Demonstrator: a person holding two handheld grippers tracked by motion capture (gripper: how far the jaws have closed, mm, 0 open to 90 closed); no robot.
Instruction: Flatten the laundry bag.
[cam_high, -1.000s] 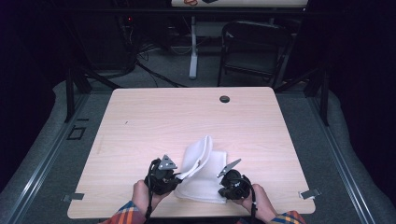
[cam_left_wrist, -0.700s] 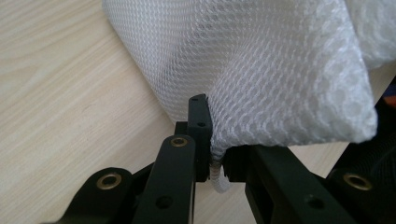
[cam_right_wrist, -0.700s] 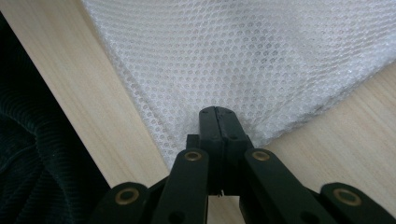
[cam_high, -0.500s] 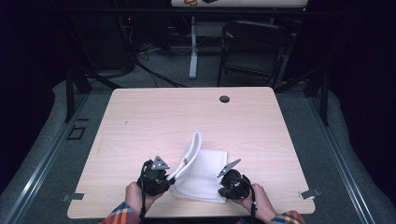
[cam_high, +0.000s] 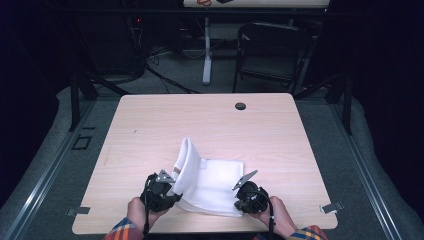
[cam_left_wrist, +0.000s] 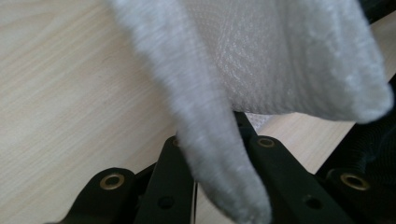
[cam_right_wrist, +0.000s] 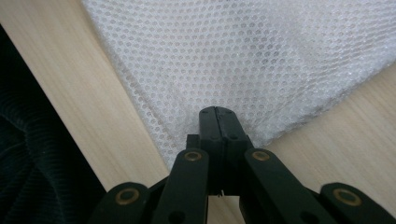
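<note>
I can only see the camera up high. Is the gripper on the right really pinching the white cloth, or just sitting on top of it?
Observer: Pinching. In the right gripper view the right gripper has its jaws shut on a corner of the white cloth.
Child: What's the cloth like close up?
Observer: It is a mesh, covered in tiny round holes.
Child: And the other gripper?
Observer: In the left gripper view the left gripper grips a fold of cloth that drapes down between its jaws, lifted off the table.

Tool (cam_right_wrist: 215, 114) clamped on white cloth (cam_right_wrist: 243, 56).
</note>
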